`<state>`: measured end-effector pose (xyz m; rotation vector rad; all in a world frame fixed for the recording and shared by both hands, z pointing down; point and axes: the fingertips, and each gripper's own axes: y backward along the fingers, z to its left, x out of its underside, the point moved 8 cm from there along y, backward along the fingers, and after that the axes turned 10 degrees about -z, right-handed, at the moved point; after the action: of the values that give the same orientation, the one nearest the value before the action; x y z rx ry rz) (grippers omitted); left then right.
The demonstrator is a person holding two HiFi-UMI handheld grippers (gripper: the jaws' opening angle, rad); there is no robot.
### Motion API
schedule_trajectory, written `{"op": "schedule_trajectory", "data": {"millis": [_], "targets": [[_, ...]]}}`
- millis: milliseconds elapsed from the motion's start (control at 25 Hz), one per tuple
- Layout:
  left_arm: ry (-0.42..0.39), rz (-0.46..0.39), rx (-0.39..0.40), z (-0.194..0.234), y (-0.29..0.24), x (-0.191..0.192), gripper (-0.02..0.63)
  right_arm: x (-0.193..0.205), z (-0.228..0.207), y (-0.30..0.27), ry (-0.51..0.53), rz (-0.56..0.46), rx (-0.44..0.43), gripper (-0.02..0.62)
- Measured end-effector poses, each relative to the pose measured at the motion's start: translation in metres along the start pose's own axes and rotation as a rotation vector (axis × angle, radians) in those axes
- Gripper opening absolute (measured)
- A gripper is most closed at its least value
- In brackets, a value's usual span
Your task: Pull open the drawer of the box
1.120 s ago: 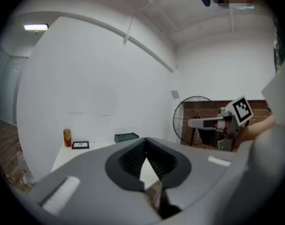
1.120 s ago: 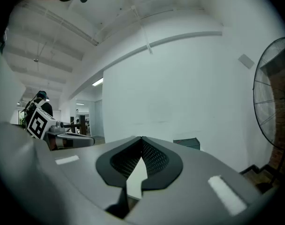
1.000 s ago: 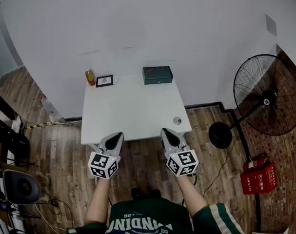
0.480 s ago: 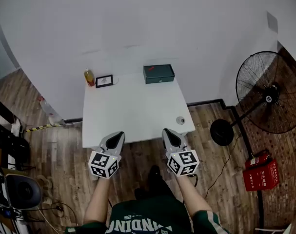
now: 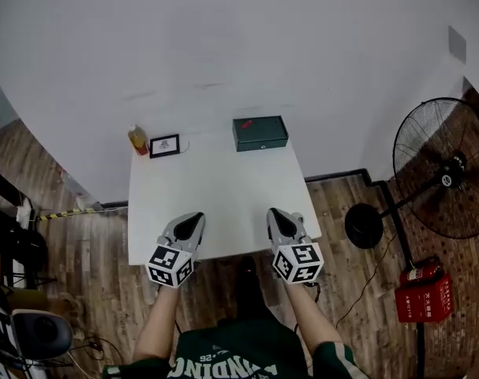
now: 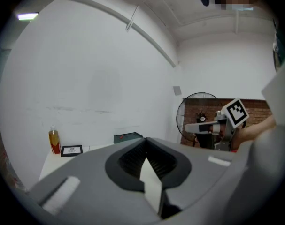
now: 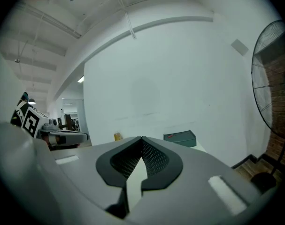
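The dark green box [image 5: 260, 133] stands at the far edge of the white table [image 5: 215, 188], its front facing me; its drawer looks closed. My left gripper [image 5: 196, 218] and right gripper [image 5: 275, 213] hover side by side over the table's near edge, far short of the box. Both are shut with nothing between their jaws. From the left gripper [image 6: 146, 139], the box [image 6: 128, 137] lies straight ahead in the distance. In the right gripper view, the box [image 7: 180, 138] sits ahead and a little right of the right gripper [image 7: 141, 138].
A small bottle of amber liquid [image 5: 136, 139] and a little framed picture [image 5: 164, 145] stand at the table's far left. A standing fan [image 5: 444, 168] and a red crate [image 5: 424, 294] are on the wooden floor to the right. A white wall rises behind the table.
The view has moved in towards the table. Both grippers, earlier over the floor just short of the table, now reach over its near edge. Their jaws have stayed shut.
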<state>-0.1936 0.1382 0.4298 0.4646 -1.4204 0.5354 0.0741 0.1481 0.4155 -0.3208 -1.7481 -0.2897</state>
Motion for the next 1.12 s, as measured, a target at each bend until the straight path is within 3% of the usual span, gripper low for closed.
{"op": "schedule_trajectory", "data": {"millis": [520,840,1120], "targets": [[0.039,0.031,-0.042,0.070,-0.176,-0.004,0.052,-0.015,-0.111,-0.175,0.025,0.043,-0.048,0.002],[0.083,0.071,-0.072,0.098,-0.220,0.016,0.052,-0.001,-0.145,-0.232,0.031,0.087,-0.054,0.002],[0.095,0.117,-0.054,0.120,-0.249,0.039,0.052,0.037,-0.162,-0.258,0.016,0.169,-0.032,0.002]]}}
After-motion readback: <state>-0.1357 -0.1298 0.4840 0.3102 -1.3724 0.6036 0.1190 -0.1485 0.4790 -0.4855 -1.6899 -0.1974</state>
